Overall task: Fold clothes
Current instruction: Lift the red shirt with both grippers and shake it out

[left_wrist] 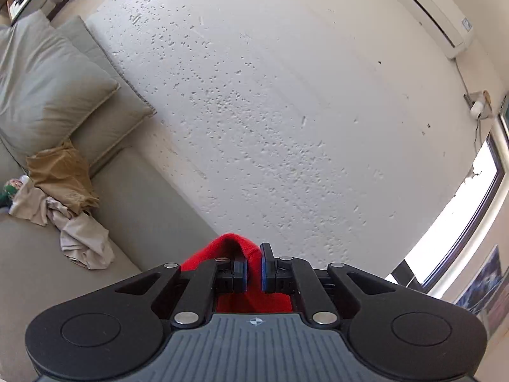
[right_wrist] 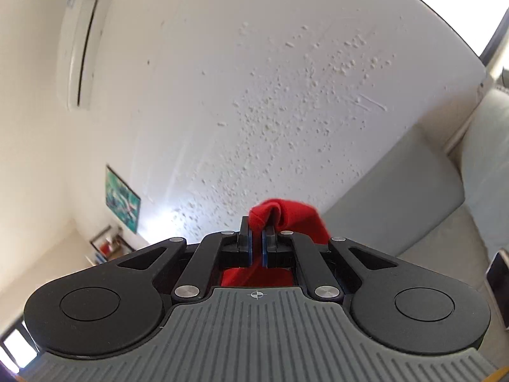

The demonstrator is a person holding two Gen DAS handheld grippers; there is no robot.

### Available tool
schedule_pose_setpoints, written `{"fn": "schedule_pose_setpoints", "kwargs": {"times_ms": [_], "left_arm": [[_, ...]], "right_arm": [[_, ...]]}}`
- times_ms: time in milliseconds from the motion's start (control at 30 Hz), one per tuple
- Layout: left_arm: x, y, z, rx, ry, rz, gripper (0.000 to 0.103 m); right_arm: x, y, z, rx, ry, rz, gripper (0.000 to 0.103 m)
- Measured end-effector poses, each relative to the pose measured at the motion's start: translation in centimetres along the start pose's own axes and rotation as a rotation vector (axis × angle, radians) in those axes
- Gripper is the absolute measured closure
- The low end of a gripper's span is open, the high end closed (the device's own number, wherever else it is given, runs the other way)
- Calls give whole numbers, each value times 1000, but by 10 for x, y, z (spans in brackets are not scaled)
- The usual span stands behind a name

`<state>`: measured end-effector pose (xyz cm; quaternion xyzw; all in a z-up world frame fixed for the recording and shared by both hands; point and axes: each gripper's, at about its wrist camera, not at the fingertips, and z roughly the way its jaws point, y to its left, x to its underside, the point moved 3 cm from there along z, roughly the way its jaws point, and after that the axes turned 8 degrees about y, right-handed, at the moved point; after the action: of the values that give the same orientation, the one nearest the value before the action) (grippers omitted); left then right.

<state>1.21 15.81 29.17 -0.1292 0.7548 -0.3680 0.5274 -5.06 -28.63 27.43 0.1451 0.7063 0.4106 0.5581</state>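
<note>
In front of the wall (left_wrist: 286,111), the left gripper (left_wrist: 253,267) and right gripper (right_wrist: 257,245) are both closed on the red cloth (left_wrist: 235,248), which looks soft and light and is probably best held at its edges.

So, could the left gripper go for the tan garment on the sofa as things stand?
Probably not yet: the left gripper is shut on the red cloth, and the tan garment lies well off on the sofa, though nothing blocks the path.
</note>
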Motion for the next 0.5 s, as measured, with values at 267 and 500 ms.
{"fn": "schedule_pose_setpoints", "kwargs": {"times_ms": [267,500], "left_arm": [[-17,-47,-74,206,-302,87,97],[-22,-33,-20,61,-216,81,97]], "right_arm": [[-28,94,-81,-83,-172,-179,98],[-58,111,-62,24,-76,-172,97]]}}
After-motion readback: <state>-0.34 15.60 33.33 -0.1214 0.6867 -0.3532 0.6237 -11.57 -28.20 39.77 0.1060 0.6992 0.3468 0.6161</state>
